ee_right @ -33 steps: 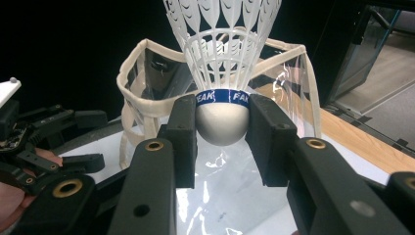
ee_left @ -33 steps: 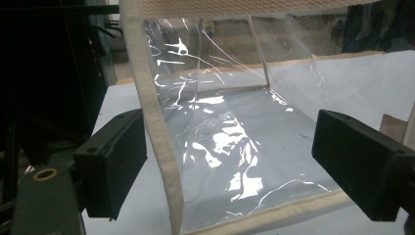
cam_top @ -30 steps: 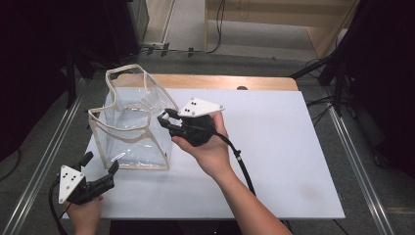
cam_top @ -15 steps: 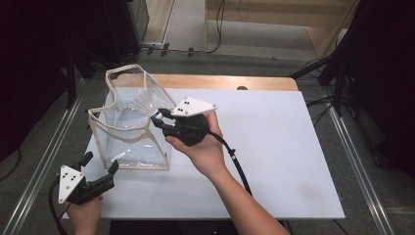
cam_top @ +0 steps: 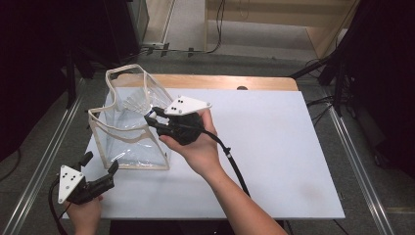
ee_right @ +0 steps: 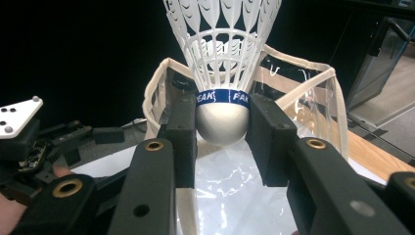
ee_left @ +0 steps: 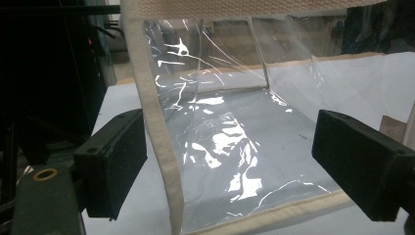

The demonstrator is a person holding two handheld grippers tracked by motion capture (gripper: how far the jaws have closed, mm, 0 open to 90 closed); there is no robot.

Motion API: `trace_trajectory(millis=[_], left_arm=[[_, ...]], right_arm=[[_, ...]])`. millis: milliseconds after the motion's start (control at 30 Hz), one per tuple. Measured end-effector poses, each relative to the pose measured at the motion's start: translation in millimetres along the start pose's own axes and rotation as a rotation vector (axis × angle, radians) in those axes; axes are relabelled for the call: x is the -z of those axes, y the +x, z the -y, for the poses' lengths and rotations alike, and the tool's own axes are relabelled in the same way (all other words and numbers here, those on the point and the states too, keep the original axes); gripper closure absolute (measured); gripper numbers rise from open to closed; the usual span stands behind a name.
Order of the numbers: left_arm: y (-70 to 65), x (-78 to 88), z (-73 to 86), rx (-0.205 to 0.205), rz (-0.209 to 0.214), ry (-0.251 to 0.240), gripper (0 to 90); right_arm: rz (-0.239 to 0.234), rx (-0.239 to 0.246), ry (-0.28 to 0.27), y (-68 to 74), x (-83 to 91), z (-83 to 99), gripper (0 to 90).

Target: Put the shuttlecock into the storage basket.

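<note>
Right gripper point(cam_top: 152, 117) is clamped on a shuttlecock point(ee_right: 221, 78), jaws pinching the white cork just under the blue band, feather skirt pointing away from the hand. It sits at the mouth of the clear bag point(cam_top: 128, 133), at about 3 o'clock on the bag's rim. Looks like the step is dropping the shuttlecock in. To do it well: get the cork fully past the cloth trim point(ee_right: 157, 83) before letting go, skirt first or tipped down, so the feathers don't catch the rim. Left gripper point(cam_top: 98, 174) is apart, holding nothing, near the bag's 7 o'clock corner; in the left gripper view the jaws straddle the bag's front edge strip point(ee_left: 155, 122) without touching it. I'd pinch that strip to keep the bag from sliding or folding. Bag walls are floppy and creased, the mouth sags. Table point(cam_top: 274, 147) is open from 1 to 5 o'clock of the bag, so back out that way. Bag stands near the table's left edge, so avoid pushing toward 9 o'clock.
</note>
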State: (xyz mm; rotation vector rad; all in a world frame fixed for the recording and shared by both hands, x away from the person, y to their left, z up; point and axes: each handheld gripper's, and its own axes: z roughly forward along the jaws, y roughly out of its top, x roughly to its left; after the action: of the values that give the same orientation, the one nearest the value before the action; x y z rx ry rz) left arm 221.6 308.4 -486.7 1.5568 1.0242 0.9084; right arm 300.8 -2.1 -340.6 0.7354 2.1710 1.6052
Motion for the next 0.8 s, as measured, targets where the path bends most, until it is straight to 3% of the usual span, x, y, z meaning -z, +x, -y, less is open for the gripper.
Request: trace_trajectory(millis=[800], left_arm=[[0.9, 0.3, -0.1, 0.004, 0.002, -0.001, 13.7]], right_arm=[[-0.017, -0.048, -0.007, 8.4, -18.5, -4.5, 63.0]])
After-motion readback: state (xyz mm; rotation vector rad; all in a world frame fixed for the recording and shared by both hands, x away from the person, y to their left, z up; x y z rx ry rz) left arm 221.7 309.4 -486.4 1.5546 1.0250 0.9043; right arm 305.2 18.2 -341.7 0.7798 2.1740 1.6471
